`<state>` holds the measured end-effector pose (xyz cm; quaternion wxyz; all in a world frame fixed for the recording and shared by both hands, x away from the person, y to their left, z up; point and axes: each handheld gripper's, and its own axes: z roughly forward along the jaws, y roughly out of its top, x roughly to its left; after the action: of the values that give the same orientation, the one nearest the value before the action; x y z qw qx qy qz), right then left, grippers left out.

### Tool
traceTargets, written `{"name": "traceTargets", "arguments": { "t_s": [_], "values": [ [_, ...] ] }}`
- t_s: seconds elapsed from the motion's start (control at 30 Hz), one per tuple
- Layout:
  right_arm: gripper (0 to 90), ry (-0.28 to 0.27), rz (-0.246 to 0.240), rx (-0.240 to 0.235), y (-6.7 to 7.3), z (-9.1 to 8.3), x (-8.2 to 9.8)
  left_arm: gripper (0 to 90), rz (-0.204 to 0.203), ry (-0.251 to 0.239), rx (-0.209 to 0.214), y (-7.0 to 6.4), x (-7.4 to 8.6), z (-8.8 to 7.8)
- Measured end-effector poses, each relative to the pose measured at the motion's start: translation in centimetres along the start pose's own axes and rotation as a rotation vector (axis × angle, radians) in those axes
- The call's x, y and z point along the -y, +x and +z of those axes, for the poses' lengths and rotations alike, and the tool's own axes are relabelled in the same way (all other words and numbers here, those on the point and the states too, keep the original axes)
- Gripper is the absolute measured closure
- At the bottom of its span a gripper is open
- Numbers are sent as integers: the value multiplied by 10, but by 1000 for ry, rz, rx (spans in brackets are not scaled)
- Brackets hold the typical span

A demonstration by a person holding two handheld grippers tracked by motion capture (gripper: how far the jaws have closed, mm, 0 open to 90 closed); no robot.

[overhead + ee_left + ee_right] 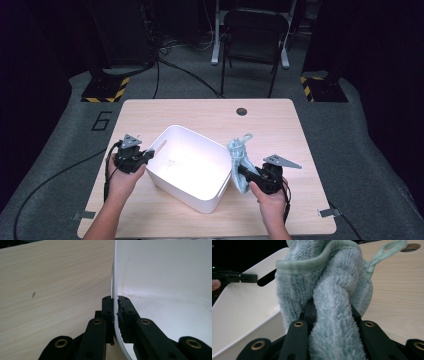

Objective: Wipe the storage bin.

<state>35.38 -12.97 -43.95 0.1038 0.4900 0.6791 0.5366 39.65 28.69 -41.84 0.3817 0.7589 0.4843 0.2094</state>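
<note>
The left gripper (148, 154) has its jaws clamped on the left wall of the white bin (165, 181), which sits mid-bench (200, 112). The right gripper (242, 170) has its jaws clamped on a pale green towel (240, 152), held bunched just beside the bin's right wall, above the bench.

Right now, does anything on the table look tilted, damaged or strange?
The white bin sits turned at an angle to the table edges, its wall pinched by the left gripper. The bin's floor shows faint specks and scuffs. The towel in the right gripper looks whole.
</note>
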Motion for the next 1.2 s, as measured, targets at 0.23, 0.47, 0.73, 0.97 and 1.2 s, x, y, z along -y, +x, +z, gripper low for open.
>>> {"name": "traceTargets", "arguments": {
  "t_s": [0.23,0.47,0.73,0.97,1.2],
  "values": [
    [713,-12,-7,4,1,5,6,827,3,-8,-4,-1,3,-1],
    [717,-15,-26,32,3,9,12,826,-5,-16,-7,-2,4,-2],
    [718,29,-8,66,2,16,22,825,-11,-18,-7,-2,4,-2],
    [718,97,-5,97,-4,28,38,821,-9,-23,-8,-2,4,-2],
    [718,185,38,115,-11,40,53,816,-13,-24,-7,-2,5,-2]
  ]
}}
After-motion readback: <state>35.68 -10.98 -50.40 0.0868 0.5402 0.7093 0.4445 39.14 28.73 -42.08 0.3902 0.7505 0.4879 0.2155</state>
